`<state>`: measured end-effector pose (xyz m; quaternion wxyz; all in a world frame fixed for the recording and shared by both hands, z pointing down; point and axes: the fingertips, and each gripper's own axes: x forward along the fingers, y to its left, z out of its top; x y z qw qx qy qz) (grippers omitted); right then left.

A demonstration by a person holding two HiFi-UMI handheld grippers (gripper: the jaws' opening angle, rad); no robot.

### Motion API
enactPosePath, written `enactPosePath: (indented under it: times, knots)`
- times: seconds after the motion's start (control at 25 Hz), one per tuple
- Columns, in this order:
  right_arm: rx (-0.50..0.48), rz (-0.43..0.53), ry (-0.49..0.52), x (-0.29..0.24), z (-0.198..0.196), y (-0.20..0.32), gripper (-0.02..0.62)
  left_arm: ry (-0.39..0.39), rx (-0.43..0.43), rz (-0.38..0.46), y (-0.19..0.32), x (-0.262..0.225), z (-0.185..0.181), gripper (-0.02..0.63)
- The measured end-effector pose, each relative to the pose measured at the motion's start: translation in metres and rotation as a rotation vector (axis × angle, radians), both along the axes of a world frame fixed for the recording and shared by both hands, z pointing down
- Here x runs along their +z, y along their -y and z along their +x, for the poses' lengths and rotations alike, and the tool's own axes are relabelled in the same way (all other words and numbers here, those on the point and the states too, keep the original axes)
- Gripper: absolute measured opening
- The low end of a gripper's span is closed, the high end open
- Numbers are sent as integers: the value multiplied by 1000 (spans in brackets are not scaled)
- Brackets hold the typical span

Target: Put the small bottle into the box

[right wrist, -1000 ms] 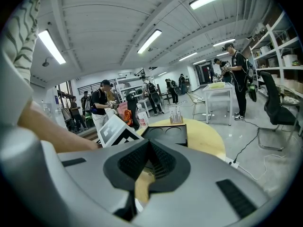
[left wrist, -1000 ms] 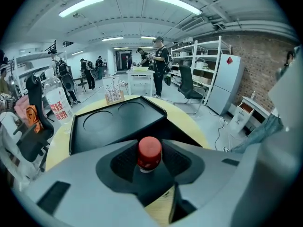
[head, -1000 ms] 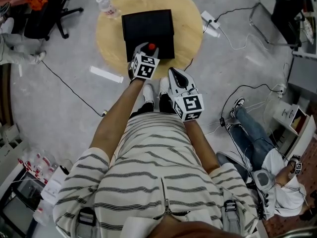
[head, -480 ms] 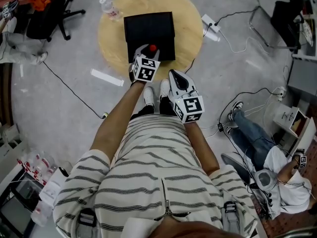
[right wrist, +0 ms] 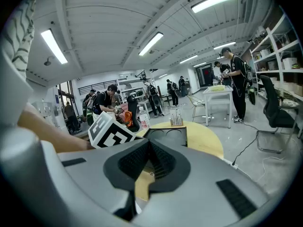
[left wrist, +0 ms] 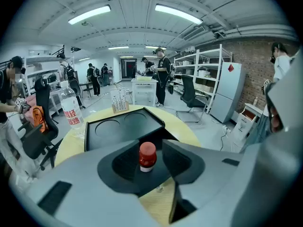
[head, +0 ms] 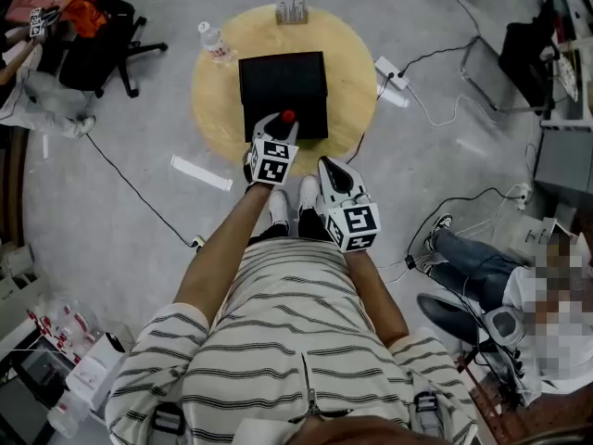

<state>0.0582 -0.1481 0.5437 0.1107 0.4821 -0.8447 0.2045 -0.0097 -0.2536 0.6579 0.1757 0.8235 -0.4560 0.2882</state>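
Note:
The small bottle (head: 288, 117), white with a red cap, stands upright between the jaws of my left gripper (head: 281, 130) over the near part of the black box (head: 283, 82). In the left gripper view the bottle (left wrist: 147, 156) fills the gap between the dark pads, and the box (left wrist: 120, 126) with two round recesses lies just beyond it. My right gripper (head: 327, 163) hangs to the right of the left one, off the near edge of the round wooden table (head: 352, 54). Its pads (right wrist: 161, 162) meet with nothing between them.
A clear water bottle (head: 215, 43) stands at the table's back left and a small rack (head: 291, 8) at its far edge. On the floor lie a power strip (head: 393, 68), cables and a white strip (head: 201, 172). An office chair (head: 102, 35) stands far left; a seated person (head: 482, 276) is at right.
The head view has shifted, so the table sits lower in the picture. The left gripper and the bottle keep their place at the box's near part. The right gripper has not visibly moved.

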Motion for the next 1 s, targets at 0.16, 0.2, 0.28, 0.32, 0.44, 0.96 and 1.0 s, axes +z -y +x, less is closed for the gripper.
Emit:
enactPosePath:
  times: [0.16, 0.2, 0.28, 0.32, 0.44, 0.96, 1.0]
  knots:
    - [-8, 14, 0, -9, -4, -6, 20, -24, -24, 19, -13, -13, -7, 142]
    - [-10, 18, 1, -10, -4, -6, 19, -30, -29, 24, -14, -16, -8, 136]
    - [-13, 23, 6, -13, -4, -4, 20, -38, -30, 36, -14, -22, -7, 128]
    - [-14, 24, 8, -14, -4, -3, 20, -42, -28, 48, -14, -27, -7, 123]
    - [-19, 32, 5, -18, -6, -1, 19, -52, -21, 86, -13, -45, -8, 109]
    - [-19, 60, 3, -27, -7, -8, 20, -80, -23, 122, -48, -79, -17, 71]
    - [-20, 64, 2, -28, -7, -7, 20, -83, -23, 127, -49, -82, -18, 67]
